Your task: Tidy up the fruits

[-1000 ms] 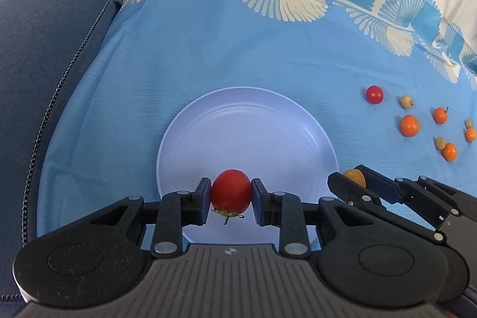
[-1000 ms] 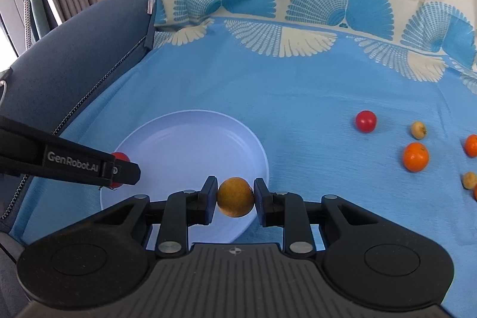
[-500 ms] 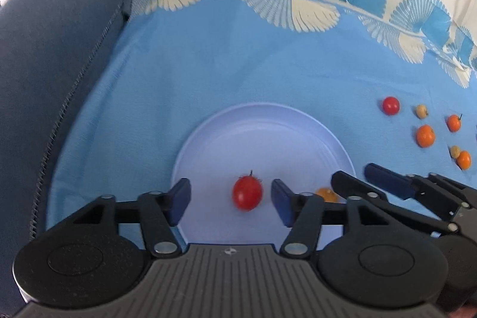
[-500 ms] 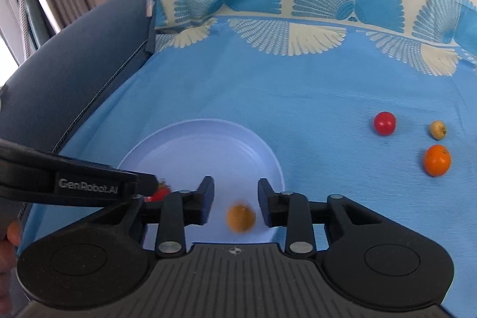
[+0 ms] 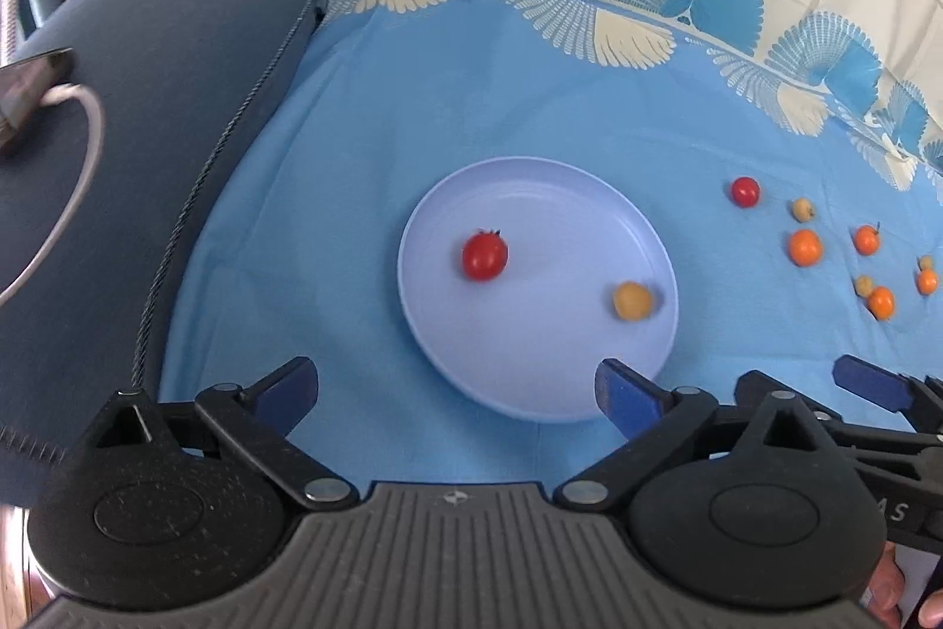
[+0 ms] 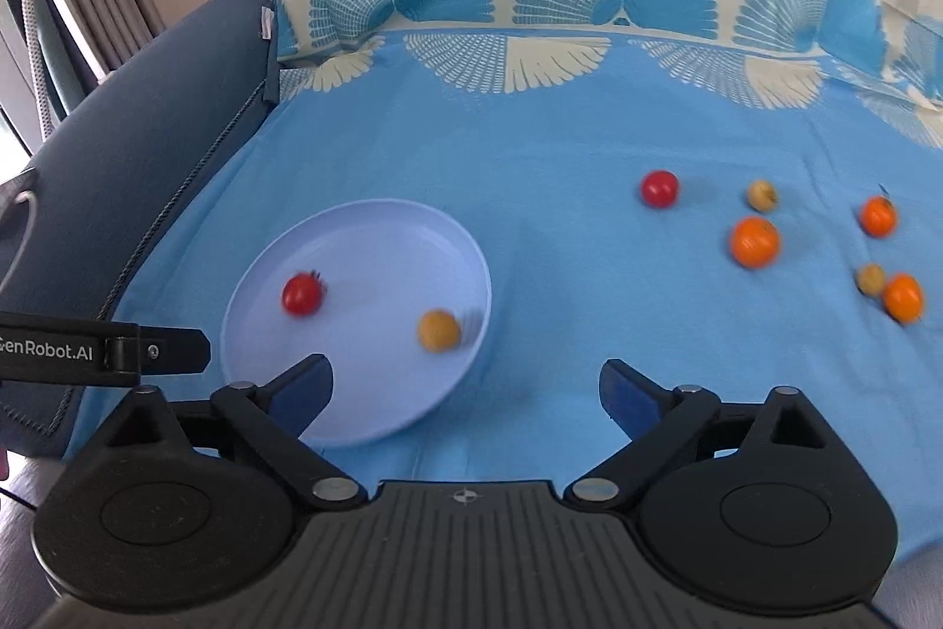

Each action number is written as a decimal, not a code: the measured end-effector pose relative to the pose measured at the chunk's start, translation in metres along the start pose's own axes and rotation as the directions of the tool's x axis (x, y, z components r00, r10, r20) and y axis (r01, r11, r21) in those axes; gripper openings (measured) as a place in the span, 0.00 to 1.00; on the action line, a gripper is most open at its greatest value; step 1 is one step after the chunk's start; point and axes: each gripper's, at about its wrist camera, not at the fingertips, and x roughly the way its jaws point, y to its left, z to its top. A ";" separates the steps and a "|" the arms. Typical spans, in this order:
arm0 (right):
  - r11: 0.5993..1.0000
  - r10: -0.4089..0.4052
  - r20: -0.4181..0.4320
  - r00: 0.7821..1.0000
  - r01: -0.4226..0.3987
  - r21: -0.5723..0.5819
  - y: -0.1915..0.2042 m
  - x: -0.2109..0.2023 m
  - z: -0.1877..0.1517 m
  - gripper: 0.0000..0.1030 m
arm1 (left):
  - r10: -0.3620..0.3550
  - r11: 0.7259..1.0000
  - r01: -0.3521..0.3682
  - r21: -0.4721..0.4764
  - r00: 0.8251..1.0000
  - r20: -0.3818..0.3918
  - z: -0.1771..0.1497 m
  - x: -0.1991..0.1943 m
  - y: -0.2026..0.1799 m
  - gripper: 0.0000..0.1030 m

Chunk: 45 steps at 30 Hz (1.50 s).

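With a red cherry tomato (image 5: 484, 254) and a yellow-orange round fruit (image 5: 632, 300) resting on the pale lilac plate (image 5: 530, 193), both the left gripper (image 5: 457, 390) and right gripper (image 6: 465, 387) hang empty, jaws spread wide, while the loose red and orange fruits (image 6: 754, 241) lie on the blue cloth (image 6: 530, 145) ahead-right, nearer the right one.

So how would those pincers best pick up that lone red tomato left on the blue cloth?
Probably from above, fingers closing across the widest middle of the small round red tomato. It is smooth, sits alone on the blue cloth, and both sides are free.
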 end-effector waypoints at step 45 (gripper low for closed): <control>0.999 -0.030 0.231 0.972 0.036 -0.021 0.027 -0.155 -0.073 0.99 | 0.004 1.000 -0.010 0.028 0.976 0.217 -0.076 -0.129 -0.013 1.00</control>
